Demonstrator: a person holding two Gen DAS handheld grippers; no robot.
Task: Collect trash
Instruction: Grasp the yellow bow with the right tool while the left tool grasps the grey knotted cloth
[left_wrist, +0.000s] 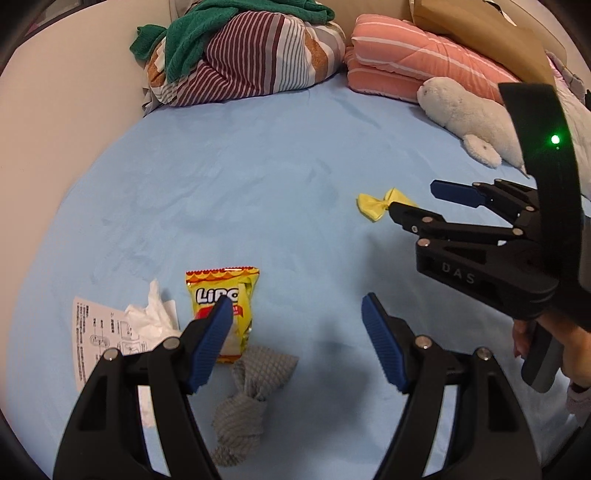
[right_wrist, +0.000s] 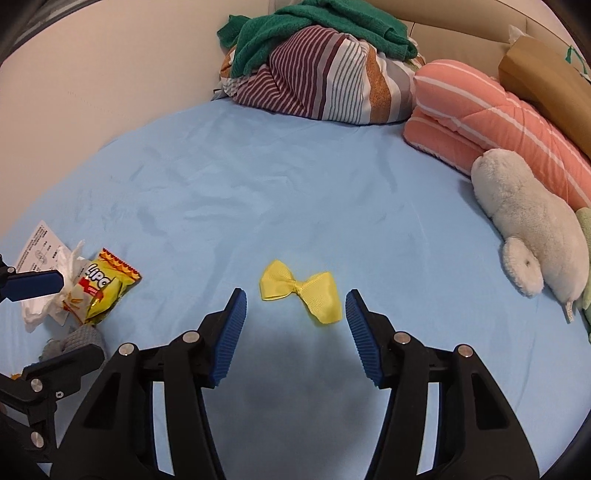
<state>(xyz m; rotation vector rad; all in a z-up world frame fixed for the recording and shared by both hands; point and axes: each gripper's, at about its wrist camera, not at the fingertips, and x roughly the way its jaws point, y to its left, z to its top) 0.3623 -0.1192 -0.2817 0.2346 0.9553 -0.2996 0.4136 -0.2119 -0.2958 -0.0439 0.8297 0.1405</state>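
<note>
Both tools hover with their blue pads spread wide and empty over a light blue bed sheet (right_wrist: 295, 184). Left tool (left_wrist: 297, 310) sits above a yellow snack wrapper (left_wrist: 225, 306), its left pad overlapping the wrapper in view. Beside the wrapper lie a crumpled white tissue (left_wrist: 153, 314) and a printed paper leaflet (left_wrist: 92, 328); a knotted grey cloth (left_wrist: 247, 402) rests just below. Right tool (right_wrist: 295, 306) frames a yellow ribbon bow (right_wrist: 301, 290) lying flat between its pads, untouched. Near the headboard: a striped bundle (right_wrist: 325, 85) under a green towel (right_wrist: 314, 29), a pink folded quilt (right_wrist: 491, 122), a white plush toy (right_wrist: 528, 236).
</note>
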